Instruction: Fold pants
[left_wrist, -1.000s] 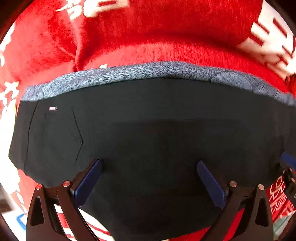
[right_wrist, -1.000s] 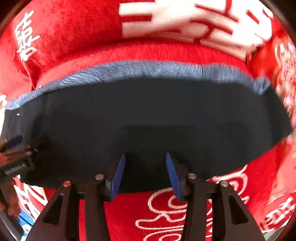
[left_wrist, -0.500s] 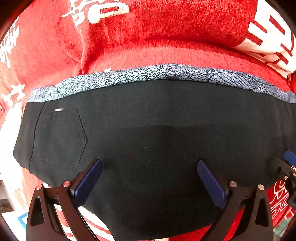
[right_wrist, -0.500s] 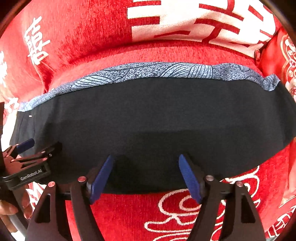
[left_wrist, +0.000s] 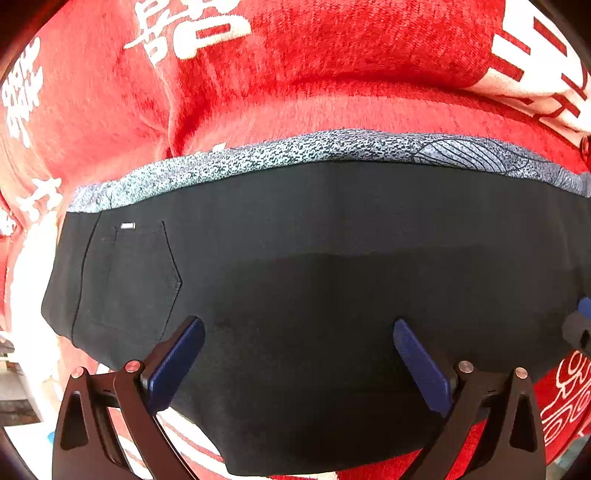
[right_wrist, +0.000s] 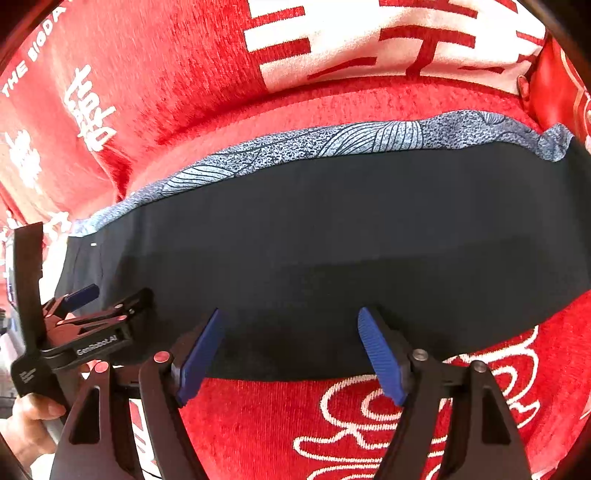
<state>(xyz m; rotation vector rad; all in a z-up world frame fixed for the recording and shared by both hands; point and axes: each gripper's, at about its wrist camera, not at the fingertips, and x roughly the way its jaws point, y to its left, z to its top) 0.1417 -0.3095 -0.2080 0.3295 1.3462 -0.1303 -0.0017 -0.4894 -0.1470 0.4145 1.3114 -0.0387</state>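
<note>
Both grippers are hanging wide open and gripping nothing: the left gripper (left_wrist: 298, 334) and right gripper (right_wrist: 291, 328) are each pointing down over one pair of black pants (right_wrist: 332, 236), folded and lying flat on a red blanket (right_wrist: 177, 88). "GenRobot.AI" is showing on the left gripper; the blanket is reading "THE BIGDA".

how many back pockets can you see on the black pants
1: a back pocket at the left end of the black pants, below the patterned strip. Others may be hidden by the fold.
</note>
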